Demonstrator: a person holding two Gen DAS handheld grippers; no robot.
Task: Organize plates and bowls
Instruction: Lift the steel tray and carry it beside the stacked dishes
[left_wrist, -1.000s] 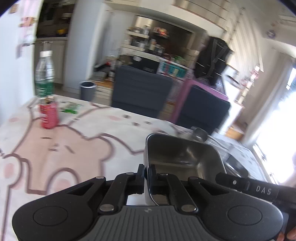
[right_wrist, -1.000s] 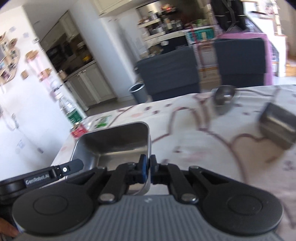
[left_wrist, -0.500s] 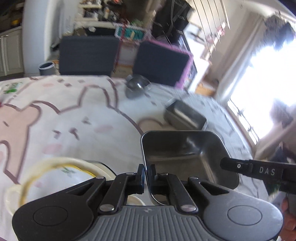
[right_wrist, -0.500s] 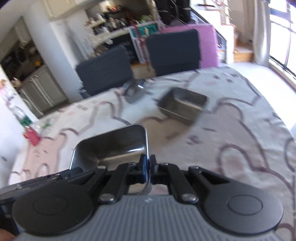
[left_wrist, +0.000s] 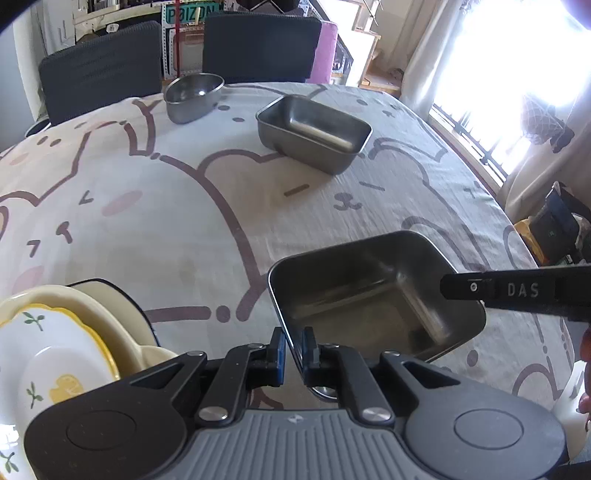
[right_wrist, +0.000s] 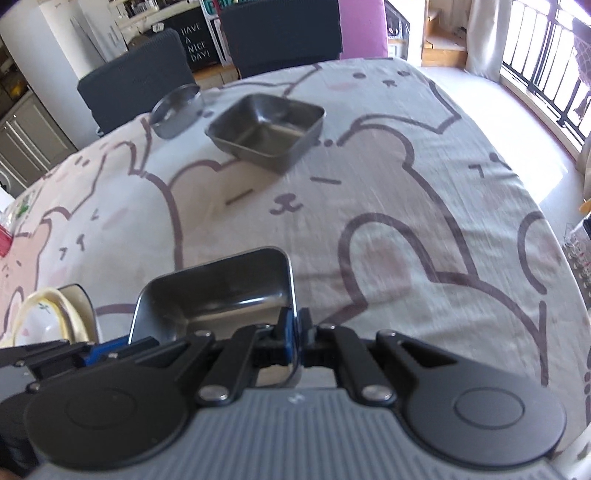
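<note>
Two square steel trays (left_wrist: 373, 295) (left_wrist: 314, 133), one round steel bowl (left_wrist: 192, 96), and two stacked ceramic dishes (left_wrist: 48, 354) (left_wrist: 110, 317) occupy a cartoon-print tablecloth (left_wrist: 184, 206); two dark chairs (left_wrist: 99, 70) (left_wrist: 258, 48) line the far edge.

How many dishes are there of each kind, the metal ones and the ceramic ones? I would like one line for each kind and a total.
Square metal trays: 2, the held tray and the far tray.
Round metal bowl: 1.
Ceramic dishes, stacked: at least 2, the flower plate on a cream dish.
Total: at least 5.
</note>
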